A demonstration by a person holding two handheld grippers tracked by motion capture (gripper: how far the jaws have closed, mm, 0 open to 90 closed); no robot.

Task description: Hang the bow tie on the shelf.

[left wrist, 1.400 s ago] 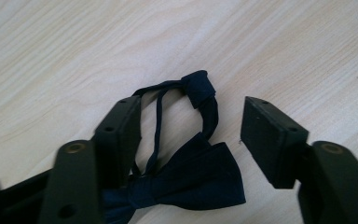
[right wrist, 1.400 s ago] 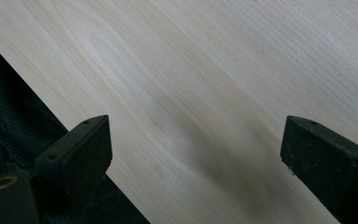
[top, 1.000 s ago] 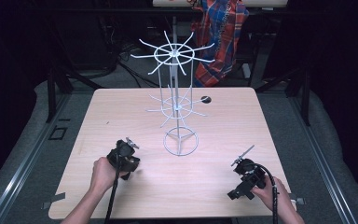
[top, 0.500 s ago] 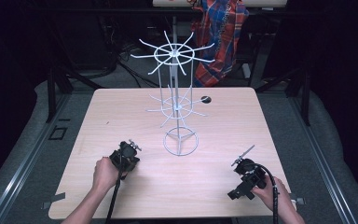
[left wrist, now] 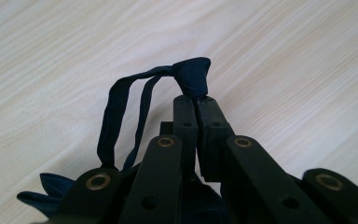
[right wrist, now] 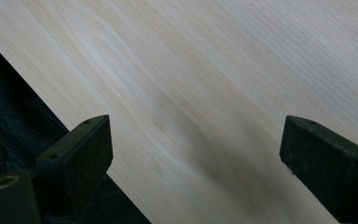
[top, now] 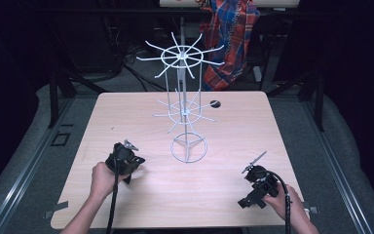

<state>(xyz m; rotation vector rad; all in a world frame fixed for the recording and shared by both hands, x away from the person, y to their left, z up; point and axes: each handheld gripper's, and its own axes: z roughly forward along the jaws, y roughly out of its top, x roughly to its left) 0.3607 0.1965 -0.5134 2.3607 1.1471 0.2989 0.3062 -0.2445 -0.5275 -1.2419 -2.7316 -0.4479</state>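
A person is sitting at the near edge of a pale wooden table (top: pixel 253 126), holding a black two-jaw gripper in each hand.

The left gripper (top: pixel 124 158) is hovering low over the near-left part of the table, held by the person's left hand (top: pixel 102 178). In the left gripper view its jaws are clenching together on a dark blue fabric band (left wrist: pixel 135 98). A folded knot of the band is sticking out just past the jaw tips, and two thin strands are looping to the left and back down beside the gripper, where more of the same blue fabric is bunching under the linkage. The band is hanging just above the wood grain; whether it is touching the table cannot be told.

The right gripper (top: pixel 256 183) is resting near the near-right corner of the table, gripped by the right hand (top: pixel 285 200). In the right gripper view its jaws are standing wide apart, released, with bare tabletop between them and the table's edge and dark floor showing at the left.

A white wire display rack (top: pixel 185 105) is standing upright near the table's centre, well apart from both grippers. It has a round base ring, a lower ring of spokes and a wider upper ring of spokes.

A small dark object (top: pixel 215 103) is lying on the far side of the table, right of the rack. A plaid cloth (top: pixel 231 41) is hanging beyond the far edge.
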